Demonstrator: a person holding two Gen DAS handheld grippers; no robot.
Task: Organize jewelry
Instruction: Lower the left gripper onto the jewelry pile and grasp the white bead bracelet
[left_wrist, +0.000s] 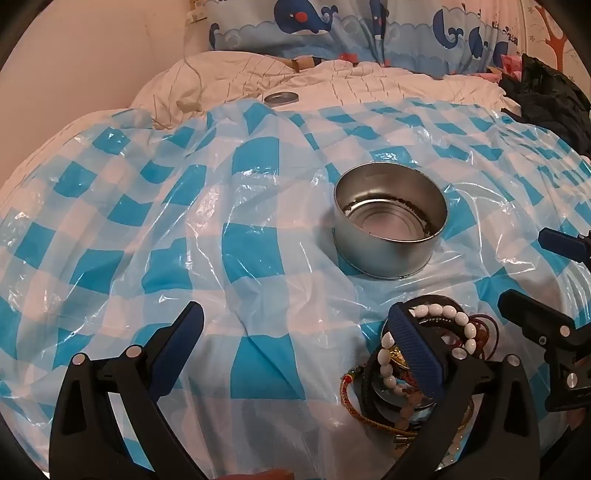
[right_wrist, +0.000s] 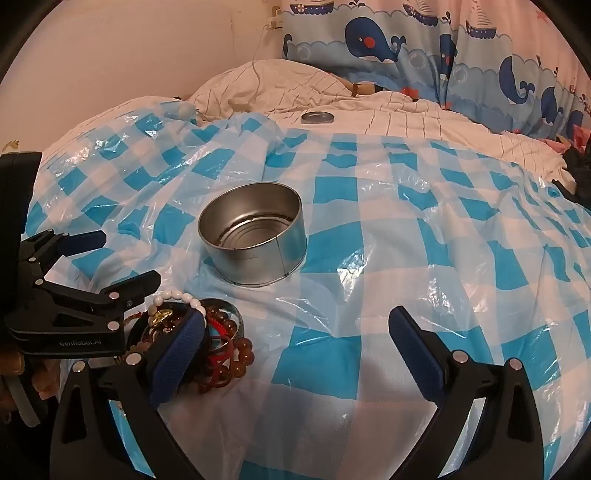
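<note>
Jewelry (left_wrist: 424, 354) lies in a tangled heap on a blue-and-white checked plastic sheet (left_wrist: 184, 221) spread over a bed: a white bead bracelet (left_wrist: 391, 350) on top, amber-brown beads (right_wrist: 240, 354), red cord, a braided red-and-gold cord (left_wrist: 354, 402) and dark bands all mixed together, seemingly piled on a round metal lid that shows only in part. Just beyond the heap stands a shallow round metal tin (left_wrist: 388, 243), upright and open, with nothing inside but a dark ring of residue around its floor. The left gripper (left_wrist: 299, 332) points down at the sheet with its tongs spread wide and nothing between them; its right-hand blue pad sits in front of the heap, though whether it touches the beads cannot be told. The right gripper (right_wrist: 299, 332) is likewise wide apart and holds nothing, its left-hand pad overlapping the same heap from the other side. Each gripper shows at the edge of the other's view. Farther back, a second small metal lid (right_wrist: 317, 117) rests on the white striped quilt (right_wrist: 406, 110), near the edge of the plastic sheet, and a whale-print cloth (right_wrist: 406, 40) hangs behind the bed.
</note>
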